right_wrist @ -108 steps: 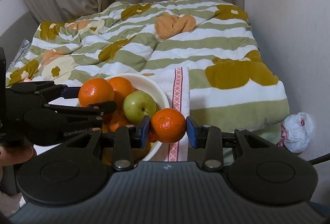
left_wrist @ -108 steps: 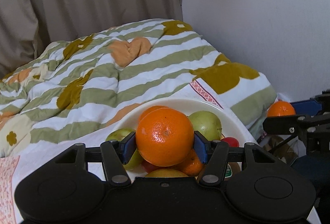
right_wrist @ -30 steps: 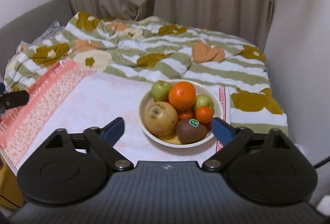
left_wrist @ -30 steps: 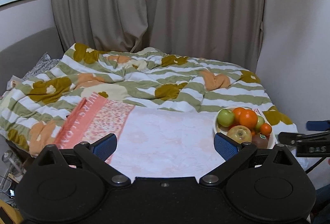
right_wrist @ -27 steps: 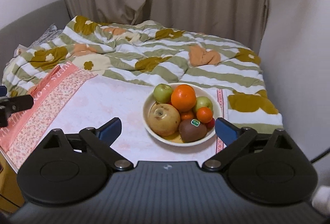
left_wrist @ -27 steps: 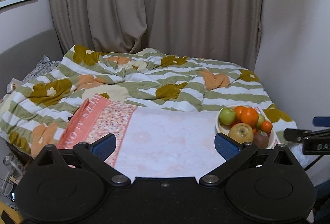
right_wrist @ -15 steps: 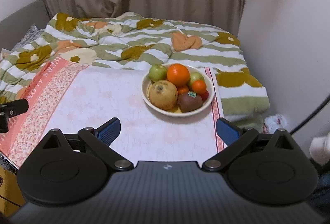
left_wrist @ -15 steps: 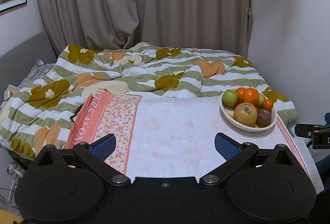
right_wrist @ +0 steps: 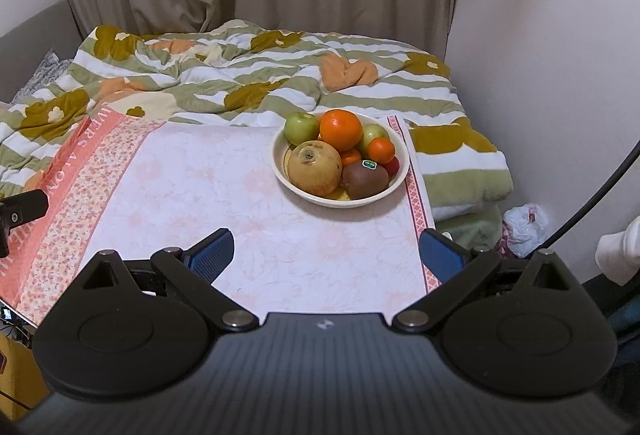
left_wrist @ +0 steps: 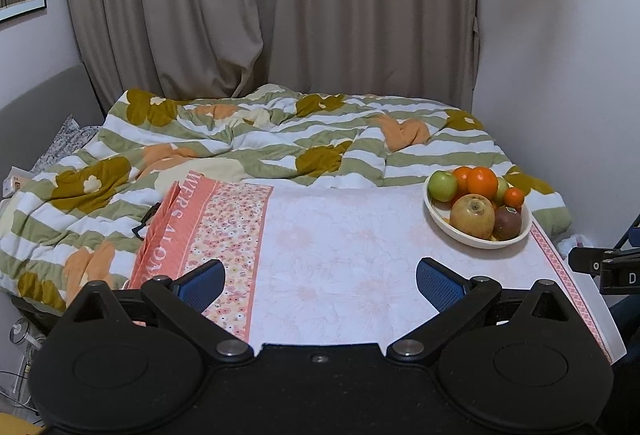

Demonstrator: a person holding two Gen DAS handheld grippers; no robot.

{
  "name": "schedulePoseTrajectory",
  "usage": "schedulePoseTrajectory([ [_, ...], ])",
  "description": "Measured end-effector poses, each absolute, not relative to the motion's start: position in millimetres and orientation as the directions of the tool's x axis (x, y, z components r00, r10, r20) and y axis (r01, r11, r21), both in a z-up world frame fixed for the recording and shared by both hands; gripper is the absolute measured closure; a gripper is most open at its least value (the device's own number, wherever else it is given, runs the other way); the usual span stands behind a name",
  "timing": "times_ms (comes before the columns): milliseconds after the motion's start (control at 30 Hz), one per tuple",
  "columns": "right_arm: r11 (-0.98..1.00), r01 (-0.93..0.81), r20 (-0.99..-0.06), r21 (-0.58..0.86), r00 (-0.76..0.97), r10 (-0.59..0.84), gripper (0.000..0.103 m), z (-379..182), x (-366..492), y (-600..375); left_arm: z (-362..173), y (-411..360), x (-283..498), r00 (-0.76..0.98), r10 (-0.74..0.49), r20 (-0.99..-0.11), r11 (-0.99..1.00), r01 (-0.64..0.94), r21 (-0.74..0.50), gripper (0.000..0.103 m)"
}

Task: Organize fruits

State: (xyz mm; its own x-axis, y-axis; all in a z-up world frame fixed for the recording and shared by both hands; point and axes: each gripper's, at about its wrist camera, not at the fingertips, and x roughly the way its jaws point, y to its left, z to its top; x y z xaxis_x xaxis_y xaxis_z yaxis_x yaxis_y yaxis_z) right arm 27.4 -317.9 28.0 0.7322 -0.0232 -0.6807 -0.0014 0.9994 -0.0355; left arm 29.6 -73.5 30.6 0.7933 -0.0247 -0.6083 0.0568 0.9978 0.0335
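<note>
On tablecloth [right_wrist: 248, 203]: heaped fruit bowl [right_wrist: 400, 171]

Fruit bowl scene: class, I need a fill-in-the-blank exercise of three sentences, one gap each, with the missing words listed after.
1. All the fruit sits piled in a cream ____ on the pink tablecloth.
2. The kiwi carries a small green ____.
3. The left gripper and the right gripper both have their jaws ____ and hold nothing.

Missing words: bowl; sticker; open
</note>
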Motion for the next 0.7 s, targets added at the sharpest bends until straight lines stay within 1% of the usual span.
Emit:
schedulePoseTrajectory([
  [700, 0.999, -0.003, -0.682, -0.035, 0.731, -0.022, 0.000, 28.2, 26.6, -315.7, 31.0, -69.4, 26.4, 0.803, -0.019, -0.596, 0.998, 0.050, 0.035, 0.000],
])
